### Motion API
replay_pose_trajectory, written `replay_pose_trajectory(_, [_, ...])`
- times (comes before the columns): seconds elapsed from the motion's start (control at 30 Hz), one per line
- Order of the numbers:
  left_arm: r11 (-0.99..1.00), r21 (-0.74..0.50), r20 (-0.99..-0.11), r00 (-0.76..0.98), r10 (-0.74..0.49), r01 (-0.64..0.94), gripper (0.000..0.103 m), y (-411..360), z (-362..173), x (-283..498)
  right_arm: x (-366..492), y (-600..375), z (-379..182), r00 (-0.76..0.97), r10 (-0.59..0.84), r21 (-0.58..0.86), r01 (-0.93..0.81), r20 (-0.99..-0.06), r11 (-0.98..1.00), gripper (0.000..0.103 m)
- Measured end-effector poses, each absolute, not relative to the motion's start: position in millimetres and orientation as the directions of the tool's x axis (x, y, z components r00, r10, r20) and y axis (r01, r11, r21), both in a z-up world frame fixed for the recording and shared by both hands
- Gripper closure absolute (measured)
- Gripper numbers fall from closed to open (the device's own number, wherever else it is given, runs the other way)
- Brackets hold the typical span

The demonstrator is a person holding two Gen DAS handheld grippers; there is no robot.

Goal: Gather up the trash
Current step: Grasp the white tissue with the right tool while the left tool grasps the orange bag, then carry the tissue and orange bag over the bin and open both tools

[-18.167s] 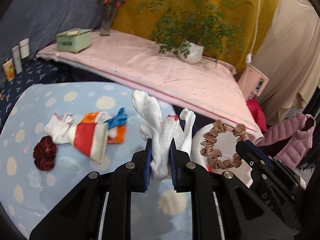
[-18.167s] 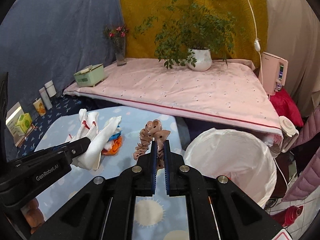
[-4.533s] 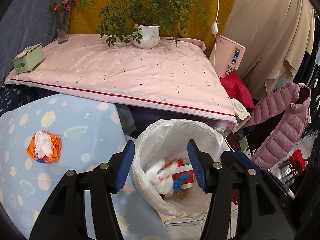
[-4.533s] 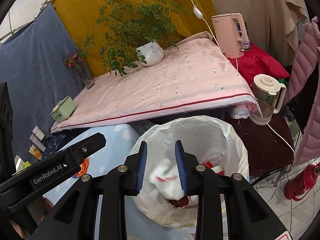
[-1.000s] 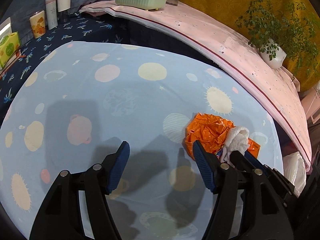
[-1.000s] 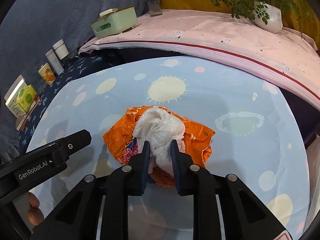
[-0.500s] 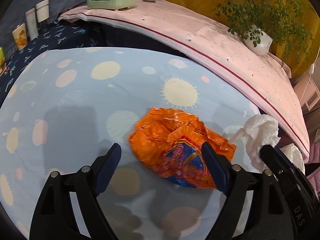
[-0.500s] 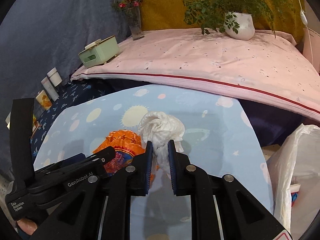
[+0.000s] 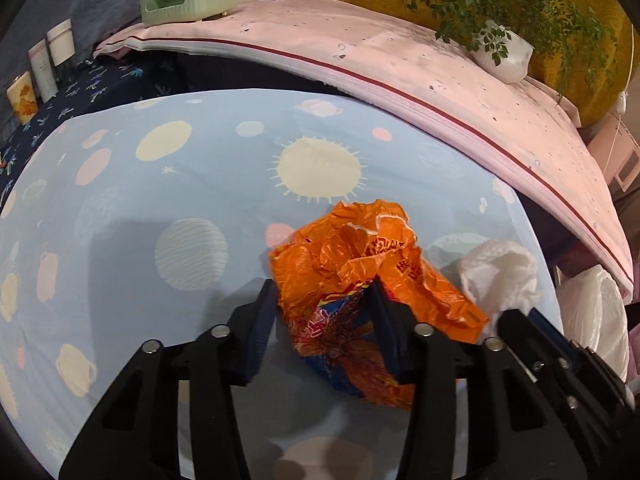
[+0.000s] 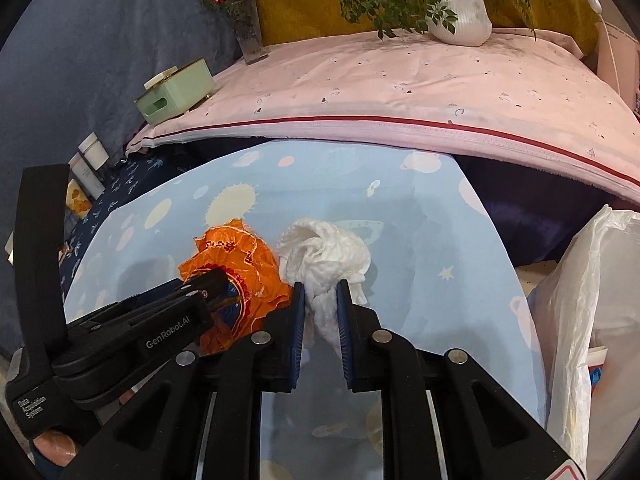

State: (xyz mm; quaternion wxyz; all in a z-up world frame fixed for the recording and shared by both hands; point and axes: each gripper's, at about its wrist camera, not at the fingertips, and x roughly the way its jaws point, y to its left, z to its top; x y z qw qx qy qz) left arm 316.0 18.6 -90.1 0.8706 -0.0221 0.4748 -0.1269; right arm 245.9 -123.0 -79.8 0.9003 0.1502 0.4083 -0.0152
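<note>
A crumpled orange and blue plastic wrapper (image 9: 360, 280) lies on the light blue patterned tablecloth (image 9: 200, 184); it also shows in the right wrist view (image 10: 236, 268). My left gripper (image 9: 324, 308) has its jaws around the wrapper's near end, closing on it. My right gripper (image 10: 321, 300) is shut on a wad of white tissue (image 10: 328, 256) and holds it just right of the wrapper; the tissue also shows in the left wrist view (image 9: 500, 272). A white bin bag (image 10: 588, 320) stands past the table's right edge.
A pink-covered bed (image 10: 400, 80) runs behind the table, with a green tissue box (image 10: 176, 92), a flower vase (image 10: 248, 36) and a potted plant (image 10: 460, 16). Jars (image 9: 52, 60) stand on dark cloth at the left.
My left gripper has moved in over the orange wrapper and its jaws have narrowed around it. My right gripper still holds the tissue, now close beside the wrapper.
</note>
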Motion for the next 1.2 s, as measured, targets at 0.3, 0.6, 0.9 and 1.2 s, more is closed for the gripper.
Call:
replay_pose_trajectory(0.3, [0.954,-0.195,-0.803,0.521,-0.289,0.229,0.092,10.2,-65.4,296.9,229.2,-126.4,-64.3,0.688,0.097,0.268,0.146,-0.72,0.952,0.088])
replay_pose_trajectory(0.6, [0.936,-0.196,-0.753,0.566,-0.335,0.293,0.093,-11.1,-19.7,260.6,193.8,-144.5,-27.4,0.74,0.071,0.274,0.156,-0.669,0.949,0.088])
replay_pose_trajectory(0.9, [0.917,-0.182,-0.711,0.596,-0.373,0.355,0.093,-47.4,20.5,222.0,150.3,-182.8,10.8,0.79,0.015,0.278,0.198,-0.613,0.94,0.088])
replay_pose_trajectory(1.2, [0.883,-0.163,-0.685,0.594,-0.422,0.44,0.093,-100.1,47.0,180.8,99.8,-233.7,39.2,0.824,-0.058,0.29,0.262,-0.563,0.92,0.088])
